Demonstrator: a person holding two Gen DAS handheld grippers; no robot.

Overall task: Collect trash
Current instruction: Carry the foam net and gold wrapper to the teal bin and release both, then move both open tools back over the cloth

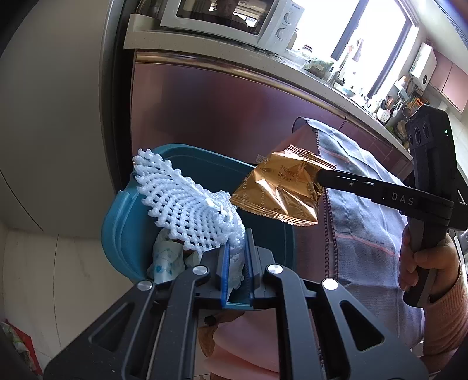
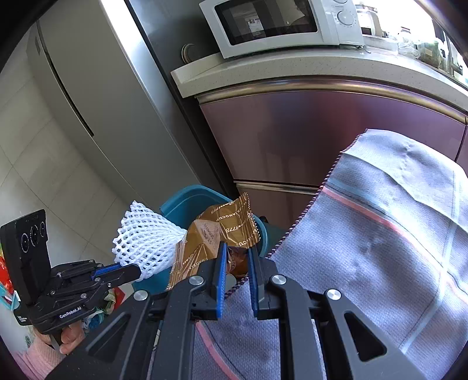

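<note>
The left gripper [image 1: 236,257] is pinched tight on one end of a white foam net [image 1: 187,204], the kind that wraps fruit, and the net fans out from the blue pads over the open mouth of a teal bin [image 1: 122,222]. Crumpled paper with a blue print [image 1: 168,260] already lies inside the bin, under the net. The right gripper [image 2: 237,264] is clamped on the edge of a crinkled gold snack wrapper [image 2: 225,231], which hangs in the air just beside the net and above the bin's rim (in the left wrist view the two pieces almost touch). A hand [image 1: 424,263] in a pink sleeve grips the right tool's handle. To the right of the bin a grey cloth with pink stripes [image 2: 380,233] is draped over something, just beside the wrapper. Behind it all stand glossy purple cabinet doors [image 1: 219,111], a pale countertop [image 2: 292,70] with a white microwave [image 2: 280,23] on it, and a steel fridge [image 2: 96,96] to the left.
</note>
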